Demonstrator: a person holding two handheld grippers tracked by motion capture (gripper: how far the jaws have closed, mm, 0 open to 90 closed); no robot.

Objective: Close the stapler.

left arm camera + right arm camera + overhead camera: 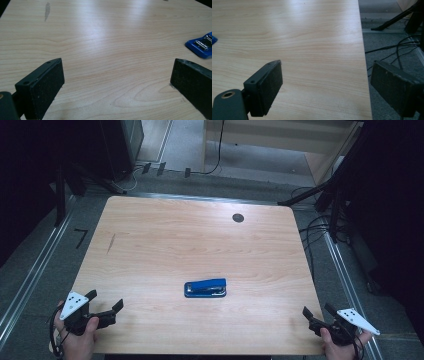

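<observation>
A blue stapler [205,288] lies flat on the wooden table [190,235], a little in front of its middle; its end shows at the right edge of the left gripper view [201,45]. At the table's front left corner a hand holds my left gripper [104,300], open, with bare wood between its pads [117,82]. Over the front right corner my right gripper [318,310] is open too, straddling the table's right edge with nothing between its jaws [325,82].
A small dark round spot [238,218] sits near the table's far edge and a dark streak [110,243] at the left. Beyond the right edge, cables [320,227] and stand legs [397,20] lie on the grey floor.
</observation>
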